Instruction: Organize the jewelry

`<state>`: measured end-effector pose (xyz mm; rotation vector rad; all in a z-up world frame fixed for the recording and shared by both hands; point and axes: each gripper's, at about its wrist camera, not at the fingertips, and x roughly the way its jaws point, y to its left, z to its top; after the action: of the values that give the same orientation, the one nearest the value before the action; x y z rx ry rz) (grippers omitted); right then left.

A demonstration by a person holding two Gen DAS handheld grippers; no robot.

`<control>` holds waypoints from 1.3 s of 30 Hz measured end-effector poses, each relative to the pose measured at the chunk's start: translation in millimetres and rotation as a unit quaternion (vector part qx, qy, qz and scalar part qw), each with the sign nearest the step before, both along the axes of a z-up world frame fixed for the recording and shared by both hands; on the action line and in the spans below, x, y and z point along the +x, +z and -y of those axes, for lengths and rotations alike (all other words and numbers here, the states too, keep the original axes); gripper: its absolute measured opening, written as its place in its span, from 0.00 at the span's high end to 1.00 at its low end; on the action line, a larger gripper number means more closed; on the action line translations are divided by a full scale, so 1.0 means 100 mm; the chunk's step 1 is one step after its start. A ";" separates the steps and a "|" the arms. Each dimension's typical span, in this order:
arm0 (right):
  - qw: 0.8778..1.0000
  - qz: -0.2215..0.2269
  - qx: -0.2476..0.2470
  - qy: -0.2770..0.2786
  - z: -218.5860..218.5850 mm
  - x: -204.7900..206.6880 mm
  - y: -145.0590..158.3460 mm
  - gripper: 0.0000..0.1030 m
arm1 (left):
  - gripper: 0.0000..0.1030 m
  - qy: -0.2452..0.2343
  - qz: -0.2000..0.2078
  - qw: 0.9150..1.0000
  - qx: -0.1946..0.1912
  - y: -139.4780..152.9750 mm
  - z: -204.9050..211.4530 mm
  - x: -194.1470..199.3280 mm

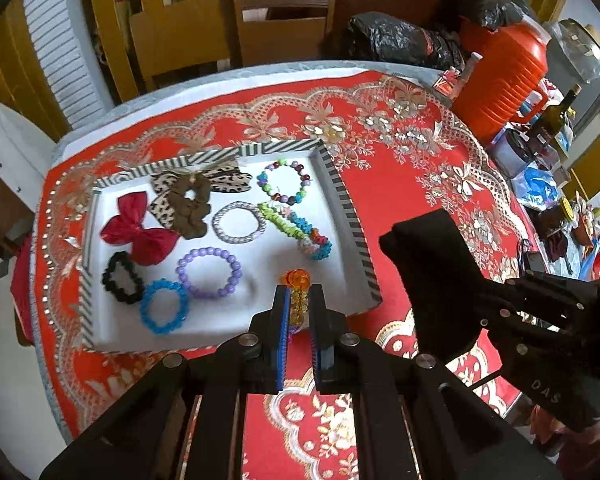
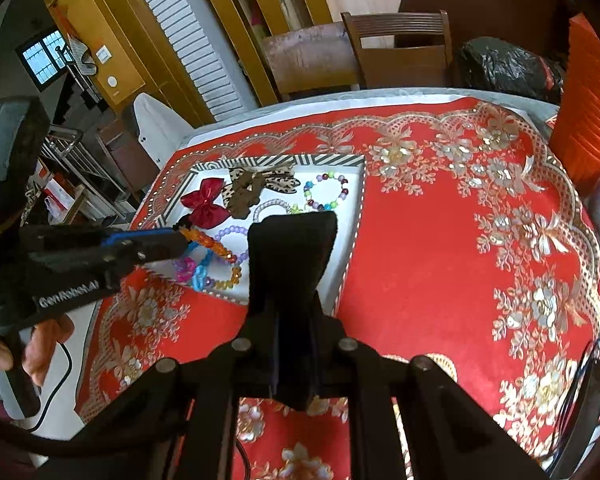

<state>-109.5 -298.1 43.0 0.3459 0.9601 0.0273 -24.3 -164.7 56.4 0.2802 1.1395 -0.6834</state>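
Left gripper: clenched on an orange bead bracelet, above the tray's near edge.
Right gripper: clamped on a black velvet stand.
Writing: "GenRobot.AI" on the left gripper; "DAS" on the right.
Tray: bracelets, bows, scrunchies.

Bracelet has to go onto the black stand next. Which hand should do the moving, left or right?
Left. The left gripper is shut on the orange beaded bracelet, hanging beside the black stand. The right gripper is clamped on that stand and can hold it steady.
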 end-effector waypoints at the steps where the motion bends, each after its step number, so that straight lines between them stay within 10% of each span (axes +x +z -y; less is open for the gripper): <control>1: 1.000 -0.002 0.002 -0.001 0.03 0.04 -0.02 0.89 | 1.00 0.002 -0.008 1.000 -0.002 -0.04 0.04 0.04; 16: 0.997 -0.051 0.028 0.041 0.07 0.76 -0.59 0.89 | 1.00 0.093 -0.086 0.992 0.015 -0.78 -0.19 0.53; 27: 0.990 -0.102 0.008 0.096 -0.24 1.20 -1.16 0.89 | 1.00 0.153 -0.069 0.985 0.031 -0.90 -0.53 0.63; 39: 0.997 -0.059 0.018 0.052 -0.15 0.92 -0.87 0.63 | 0.90 0.170 -0.036 0.984 0.048 -0.72 -0.57 0.48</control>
<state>-17.2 -282.8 -43.7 0.3327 1.0940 0.1199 24.2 -108.1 -15.8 0.1371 1.2554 -0.3387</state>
